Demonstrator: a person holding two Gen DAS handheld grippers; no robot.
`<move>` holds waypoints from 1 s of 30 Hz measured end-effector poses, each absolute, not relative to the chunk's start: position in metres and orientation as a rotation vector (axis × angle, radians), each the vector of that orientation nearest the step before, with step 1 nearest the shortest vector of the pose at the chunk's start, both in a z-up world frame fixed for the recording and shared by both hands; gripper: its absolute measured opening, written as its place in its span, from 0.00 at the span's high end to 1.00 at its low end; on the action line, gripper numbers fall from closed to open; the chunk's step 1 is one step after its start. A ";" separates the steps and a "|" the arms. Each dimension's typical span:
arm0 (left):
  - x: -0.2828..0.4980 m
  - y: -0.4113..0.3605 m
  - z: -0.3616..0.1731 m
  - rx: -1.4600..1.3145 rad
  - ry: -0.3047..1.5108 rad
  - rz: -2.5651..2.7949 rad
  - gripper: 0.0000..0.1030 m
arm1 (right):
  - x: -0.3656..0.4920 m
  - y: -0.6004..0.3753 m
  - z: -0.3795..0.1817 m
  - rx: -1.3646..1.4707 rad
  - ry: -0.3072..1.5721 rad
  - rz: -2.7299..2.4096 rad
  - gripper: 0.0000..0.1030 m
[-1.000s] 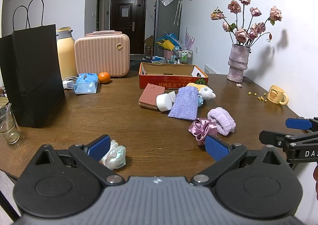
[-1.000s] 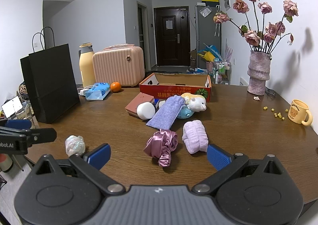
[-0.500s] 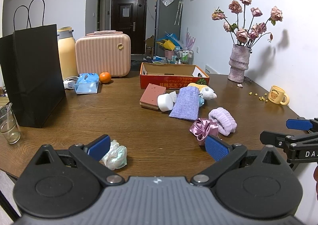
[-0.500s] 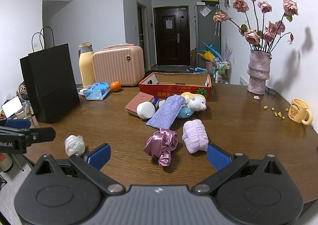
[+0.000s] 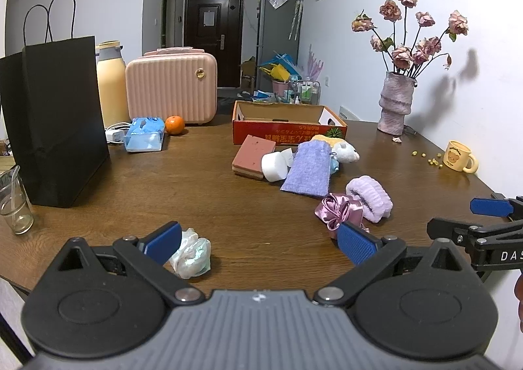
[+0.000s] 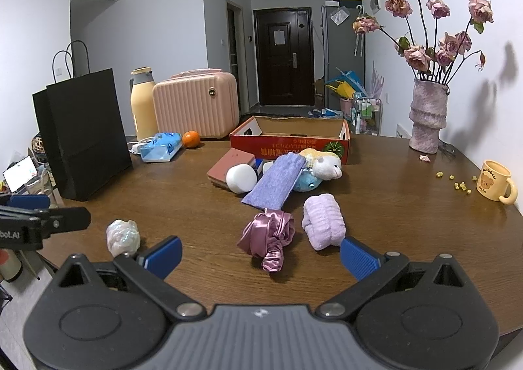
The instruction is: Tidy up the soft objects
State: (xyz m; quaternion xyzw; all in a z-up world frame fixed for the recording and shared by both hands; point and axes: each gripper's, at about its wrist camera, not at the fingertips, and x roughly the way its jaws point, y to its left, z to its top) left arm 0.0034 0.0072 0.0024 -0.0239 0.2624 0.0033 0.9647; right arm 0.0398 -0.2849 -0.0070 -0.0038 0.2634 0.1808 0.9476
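Blue pads tip both pairs of fingers, and both pairs are spread wide with nothing between them. The left gripper [image 5: 260, 244] hovers low over the near edge of the brown wooden surface [image 5: 196, 193]. A crumpled white wad [image 5: 191, 254] lies just beside its left finger, partly hidden behind that pad, so I cannot tell whether they touch. Its right finger covers the near end of a pink satin scrunchie [image 5: 338, 211], which touches a lilac fluffy roll [image 5: 371, 198].

From the right gripper [image 6: 260, 259], the scrunchie [image 6: 268, 236] lies ahead between the fingers, and the lilac roll [image 6: 323, 221] sits just beyond the right fingertip. The wad [image 6: 122, 236] lies beyond the left finger.

Further ahead is a heap: a purple cloth pouch [image 6: 274, 185] leaning over a blue soft toy of which only an edge shows, a white plush animal [image 6: 325, 167] half buried, a white cylinder [image 6: 241, 177] and a reddish sponge block [image 6: 228, 164]. Behind the heap stands an open red cardboard box [image 6: 291, 144]; its inside is hidden by the front wall.

Each gripper appears at the edge of the other's view, cut off by the frame.
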 end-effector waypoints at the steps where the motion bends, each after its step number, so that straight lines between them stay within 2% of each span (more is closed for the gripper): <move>1: 0.005 0.009 0.001 -0.051 0.534 0.009 0.00 | 0.041 -0.284 -0.008 -0.008 0.539 0.367 0.00; 30: 0.047 0.043 -0.038 -0.115 0.578 0.073 0.00 | 0.102 -0.263 -0.046 0.014 0.632 0.375 0.00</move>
